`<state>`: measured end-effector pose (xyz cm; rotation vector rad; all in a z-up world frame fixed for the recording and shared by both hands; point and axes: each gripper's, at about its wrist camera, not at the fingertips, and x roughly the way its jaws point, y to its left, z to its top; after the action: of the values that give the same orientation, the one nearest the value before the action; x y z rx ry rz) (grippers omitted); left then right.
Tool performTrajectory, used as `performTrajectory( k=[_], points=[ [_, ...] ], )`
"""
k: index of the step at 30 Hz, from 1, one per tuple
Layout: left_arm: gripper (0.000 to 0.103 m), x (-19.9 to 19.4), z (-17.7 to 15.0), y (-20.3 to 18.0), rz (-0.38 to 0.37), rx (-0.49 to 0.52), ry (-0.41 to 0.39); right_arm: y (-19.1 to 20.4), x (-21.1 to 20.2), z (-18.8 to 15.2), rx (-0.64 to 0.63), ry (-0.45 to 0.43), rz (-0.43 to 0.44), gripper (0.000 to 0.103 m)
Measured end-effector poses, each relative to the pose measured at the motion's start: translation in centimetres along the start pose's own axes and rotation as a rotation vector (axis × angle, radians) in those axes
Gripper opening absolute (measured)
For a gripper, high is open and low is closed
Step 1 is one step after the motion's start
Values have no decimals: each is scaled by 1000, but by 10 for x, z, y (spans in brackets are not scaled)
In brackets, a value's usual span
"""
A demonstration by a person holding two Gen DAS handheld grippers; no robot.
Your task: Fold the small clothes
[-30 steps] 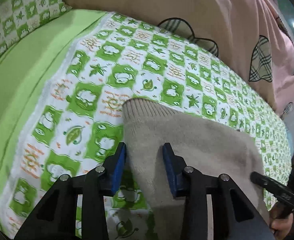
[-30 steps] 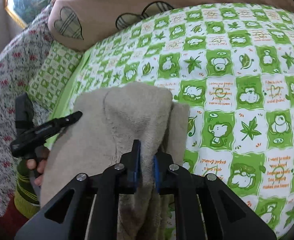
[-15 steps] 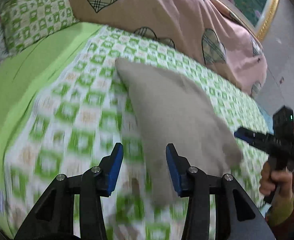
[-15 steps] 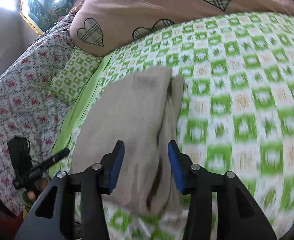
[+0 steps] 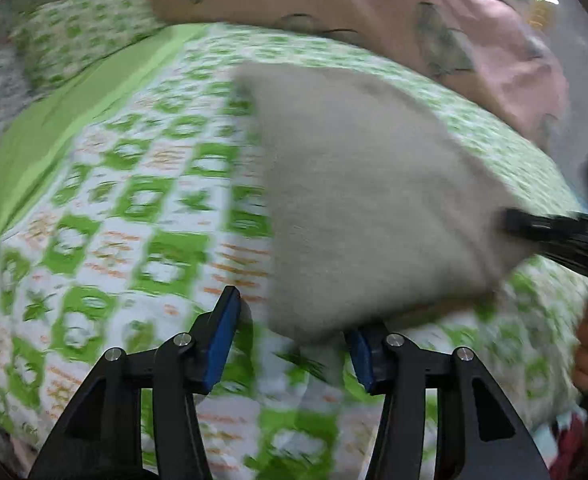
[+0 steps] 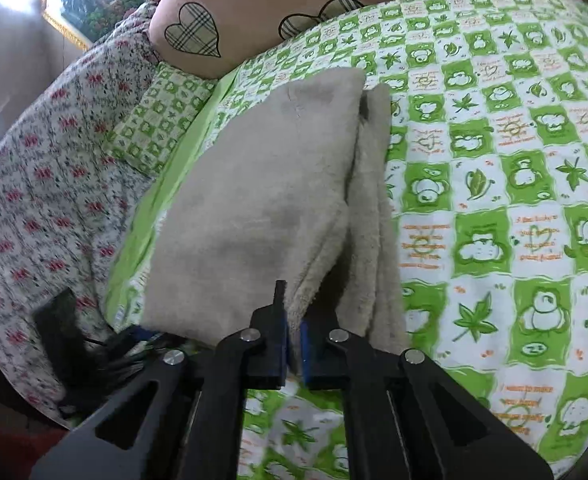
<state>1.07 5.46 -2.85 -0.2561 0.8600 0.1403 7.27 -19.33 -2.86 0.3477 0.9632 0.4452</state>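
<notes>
In the left wrist view, the plain lime-green sheet border (image 5: 73,108) is running down the left edge; the green-and-white checked bedspread with cartoon animals (image 5: 141,208) is filling the lower left and centre, blurred; the left gripper (image 5: 294,340) is sitting at bottom centre with its blue-padded fingers (image 5: 221,340) spread wide, nothing gripped between them, the near corner of the cloth lying over the right pad; the folded beige fleecy garment (image 5: 366,200) is lying across the centre and right; the pink quilt with plaid hearts (image 5: 374,8) is bunching along the top.

In the right wrist view, the red-flowered white quilt (image 6: 45,192) is covering the left side; the beige garment (image 6: 273,200) is stretching from upper centre down to bottom centre; the right gripper (image 6: 294,344) is pinching the garment's near edge, pads pressed almost together on the fabric; the checked bedspread (image 6: 514,200) is spreading across the right.
</notes>
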Motion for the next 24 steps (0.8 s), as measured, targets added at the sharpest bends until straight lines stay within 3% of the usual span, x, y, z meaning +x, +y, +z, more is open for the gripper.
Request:
performTrajectory(
  k=[3,5,7,10,14,20,24],
  points=[
    [49,-11,4,10,44,-65,-56,7,-35,9,-8,-119,56,6],
    [44,-10,-1,8,59,-57,-46,5,-44,11,-24,-132,33,6],
    [31,-6,-7,5,43,-68,-12,-3,-37,9,-32,-104,-15,6],
    [28,-5,-10,5,35,-77,2,-21,-11,-5,-6,-31,-91,6],
    [28,2,-7,18,-27,-152,44,-34,5,-14,-3,5,-132,5],
    [31,1,-6,26,-66,-166,64,-24,14,-12,-69,25,-214,4],
    [31,-12,-10,36,-120,-135,90,-31,5,-13,-33,17,-192,7]
  ],
)
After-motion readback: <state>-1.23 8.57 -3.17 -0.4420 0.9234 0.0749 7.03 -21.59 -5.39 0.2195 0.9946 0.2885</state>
